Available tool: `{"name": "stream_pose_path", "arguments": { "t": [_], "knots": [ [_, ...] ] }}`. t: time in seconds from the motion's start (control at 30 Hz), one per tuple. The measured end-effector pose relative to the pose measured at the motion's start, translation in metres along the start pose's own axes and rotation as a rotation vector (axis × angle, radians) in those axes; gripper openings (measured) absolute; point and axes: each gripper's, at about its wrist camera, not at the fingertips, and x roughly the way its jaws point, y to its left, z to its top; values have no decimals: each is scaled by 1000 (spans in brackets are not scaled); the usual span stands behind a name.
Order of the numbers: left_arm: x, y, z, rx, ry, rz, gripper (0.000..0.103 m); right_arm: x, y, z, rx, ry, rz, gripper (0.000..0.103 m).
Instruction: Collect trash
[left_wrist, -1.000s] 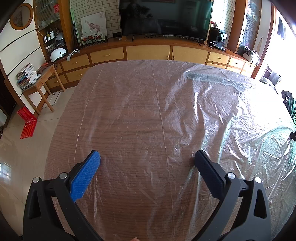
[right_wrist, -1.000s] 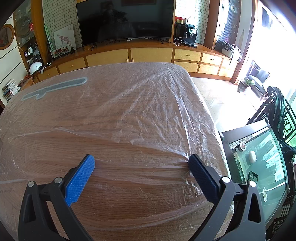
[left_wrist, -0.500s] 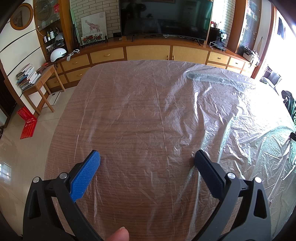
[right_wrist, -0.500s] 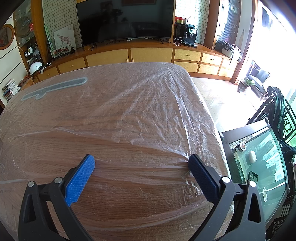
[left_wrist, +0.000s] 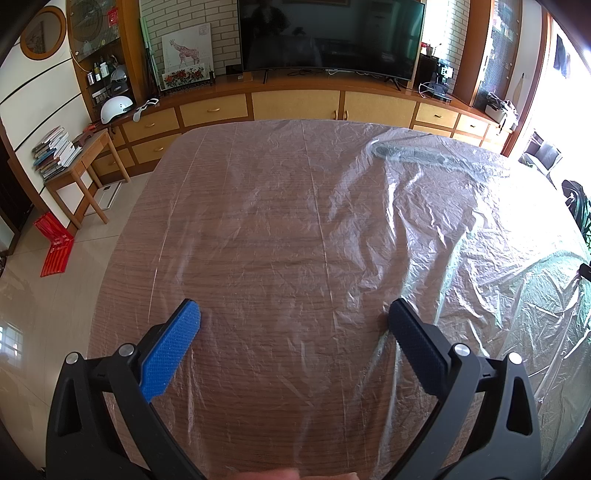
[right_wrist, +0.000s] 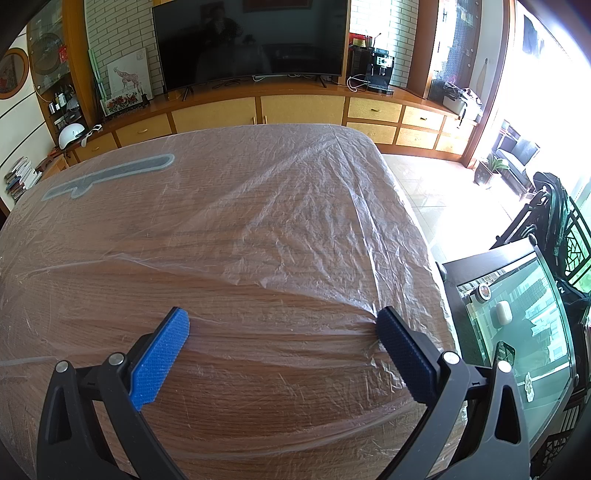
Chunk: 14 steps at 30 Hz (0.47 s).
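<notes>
Your left gripper (left_wrist: 293, 325) stands wide and holds nothing; your right gripper (right_wrist: 282, 326) is the same, wide and empty. Both hover low over the counter (left_wrist: 258, 240), tips close to the film (right_wrist: 295, 221), possibly touching it.

The only likely trash in view is that thin clear film, spread across the whole wooden top and draped past the edges. A grey strip (right_wrist: 110, 173) lies flat near the far side; whether it sits on or under the film, you cannot tell.

Handling, as a guess: very light, limp, no stiffness at all, slick against the pads, easy to tear if you yank. It may cling to the wood and billow when lifted.

Where to grab: not the flat taut parts, since the pads would slide. Go for a raised fold, such as the ridge (right_wrist: 258, 284) ahead of the right gripper, or the wrinkled bunching (left_wrist: 424, 229) on the right in the left view. Pinch a pleat, then gather inward.
</notes>
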Motion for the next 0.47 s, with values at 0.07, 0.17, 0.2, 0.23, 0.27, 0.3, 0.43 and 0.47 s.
{"name": "stream_pose_path", "arguments": {
  "t": [0.07, 0.17, 0.2, 0.23, 0.27, 0.3, 0.43, 0.47],
  "knots": [
    [0, 0, 0, 0, 0, 0, 102, 0, 0, 0, 0, 0, 0, 99],
    [-1, -1, -1, -2, 0, 3, 102, 0, 0, 0, 0, 0, 0, 99],
    [-1, -1, -1, -5, 0, 5, 102, 0, 0, 0, 0, 0, 0, 99],
    [-1, -1, -2, -6, 0, 5, 102, 0, 0, 0, 0, 0, 0, 99],
    [-2, -1, -2, -6, 0, 5, 102, 0, 0, 0, 0, 0, 0, 99],
    [-2, -1, -2, -7, 0, 4, 102, 0, 0, 0, 0, 0, 0, 99],
    [-1, -1, -2, -6, 0, 5, 102, 0, 0, 0, 0, 0, 0, 99],
    [-2, -1, -2, -6, 0, 5, 102, 0, 0, 0, 0, 0, 0, 99]
  ]
}}
